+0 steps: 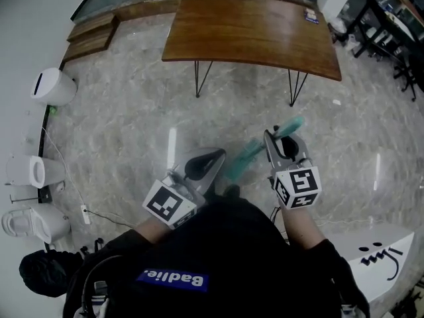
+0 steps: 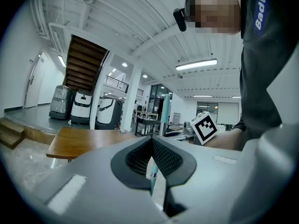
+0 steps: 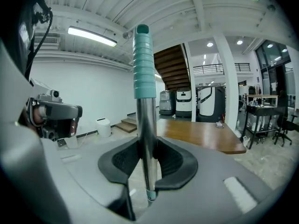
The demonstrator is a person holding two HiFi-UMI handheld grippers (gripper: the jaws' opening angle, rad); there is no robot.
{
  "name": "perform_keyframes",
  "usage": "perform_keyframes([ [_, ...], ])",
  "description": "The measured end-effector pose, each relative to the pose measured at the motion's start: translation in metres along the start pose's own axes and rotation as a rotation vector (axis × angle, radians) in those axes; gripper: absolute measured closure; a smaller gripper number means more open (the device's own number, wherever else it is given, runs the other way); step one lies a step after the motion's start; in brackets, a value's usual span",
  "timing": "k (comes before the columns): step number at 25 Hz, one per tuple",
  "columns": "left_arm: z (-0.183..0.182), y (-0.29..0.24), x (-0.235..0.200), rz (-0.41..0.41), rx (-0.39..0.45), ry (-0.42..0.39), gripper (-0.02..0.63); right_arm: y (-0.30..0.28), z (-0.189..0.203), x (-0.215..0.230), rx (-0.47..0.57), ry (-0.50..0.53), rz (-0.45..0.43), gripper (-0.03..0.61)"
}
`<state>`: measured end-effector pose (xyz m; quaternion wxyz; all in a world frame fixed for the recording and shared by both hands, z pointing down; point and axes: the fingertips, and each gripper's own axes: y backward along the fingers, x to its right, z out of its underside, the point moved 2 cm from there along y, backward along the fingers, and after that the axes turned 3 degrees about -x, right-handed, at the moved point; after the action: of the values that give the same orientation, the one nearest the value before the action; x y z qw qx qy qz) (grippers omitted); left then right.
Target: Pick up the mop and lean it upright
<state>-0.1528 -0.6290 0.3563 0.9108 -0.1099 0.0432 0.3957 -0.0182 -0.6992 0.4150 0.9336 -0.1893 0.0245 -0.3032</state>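
The marble floor (image 1: 132,124) filled most of the head view, with a wooden table (image 1: 252,32) standing toward its far edge. The mop (image 3: 148,120) was off that floor and close to vertical. In the right gripper view its metal shaft rose straight up through the jaws, and the ribbed teal grip (image 3: 144,64) topped it well above them. The mop head showed in no view, so I could not tell whether it rested on the floor.

The pickup looked done. What was left, as I judged it, was to carry the pole to a wall or other support and lean it there. Nothing was touching the shaft except the jaws.

The right gripper (image 3: 148,162) was clamped on the bare metal shaft just below the teal grip, with a dark pad pressed to each side. The left gripper (image 2: 152,146) had its jaws drawn together with nothing between them. The teal pole stood beyond them, near but apart.
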Motion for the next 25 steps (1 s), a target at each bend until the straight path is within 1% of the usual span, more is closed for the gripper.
perform_keyframes([
  [3, 0.002, -0.024, -0.012, 0.04, 0.0, 0.015, 0.594, -0.01, 0.0, 0.027, -0.007, -0.016, 0.054, 0.477],
  [6, -0.002, -0.044, -0.032, 0.081, 0.013, 0.011, 0.594, -0.023, -0.005, 0.043, -0.013, -0.023, 0.096, 0.477],
  [9, -0.012, -0.063, -0.059, 0.121, 0.021, 0.01, 0.594, -0.041, -0.015, 0.052, -0.019, -0.028, 0.132, 0.477],
  [15, -0.031, -0.093, -0.122, 0.208, 0.005, 0.02, 0.595, -0.084, -0.038, 0.077, -0.034, -0.056, 0.226, 0.477],
  [19, -0.037, -0.112, -0.156, 0.262, -0.013, 0.013, 0.595, -0.109, -0.041, 0.097, -0.063, -0.079, 0.289, 0.477],
  [22, -0.036, -0.112, -0.182, 0.286, -0.029, 0.022, 0.594, -0.128, -0.037, 0.105, -0.089, -0.102, 0.336, 0.477],
  [25, -0.033, -0.115, -0.207, 0.282, -0.039, 0.039, 0.594, -0.149, -0.036, 0.115, -0.095, -0.122, 0.379, 0.477],
])
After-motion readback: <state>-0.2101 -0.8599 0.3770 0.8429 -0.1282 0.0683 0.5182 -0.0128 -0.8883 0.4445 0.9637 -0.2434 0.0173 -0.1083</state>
